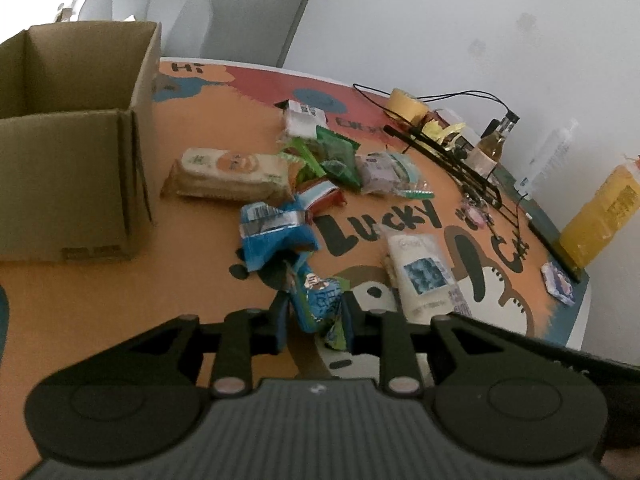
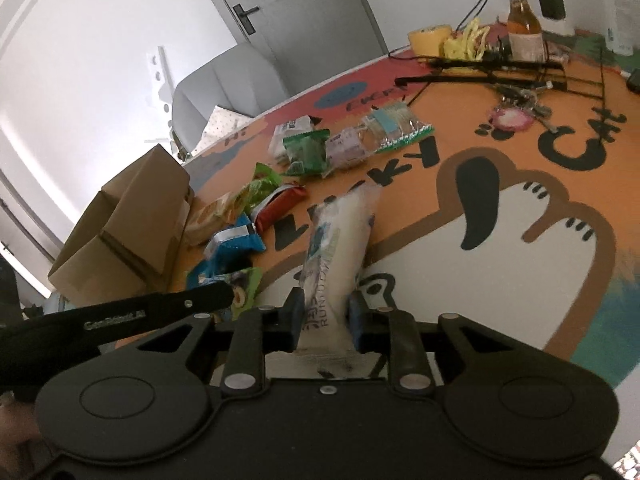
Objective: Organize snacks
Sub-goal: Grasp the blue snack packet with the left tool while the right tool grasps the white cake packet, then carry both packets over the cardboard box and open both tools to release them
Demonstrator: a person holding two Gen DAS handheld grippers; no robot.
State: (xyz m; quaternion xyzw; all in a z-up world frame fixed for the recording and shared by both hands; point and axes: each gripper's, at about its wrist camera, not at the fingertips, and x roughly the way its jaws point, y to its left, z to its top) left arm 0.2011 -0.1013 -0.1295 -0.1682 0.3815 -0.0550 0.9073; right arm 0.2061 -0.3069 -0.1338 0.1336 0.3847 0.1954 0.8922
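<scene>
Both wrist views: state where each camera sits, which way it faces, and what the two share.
Left wrist: on the left gripper, looking down across the table at the cardboard box; jaws shut on a blue snack packet.
Right wrist: on the right gripper, facing the bottle; jaws grip a white packet; the left gripper's finger shows.
Shared: box, snack pile, printed mat.

Tablecloth (image 1: 208, 248) reads "Lucky" — white snack packet (image 2: 340, 240) shows "RUN".
</scene>
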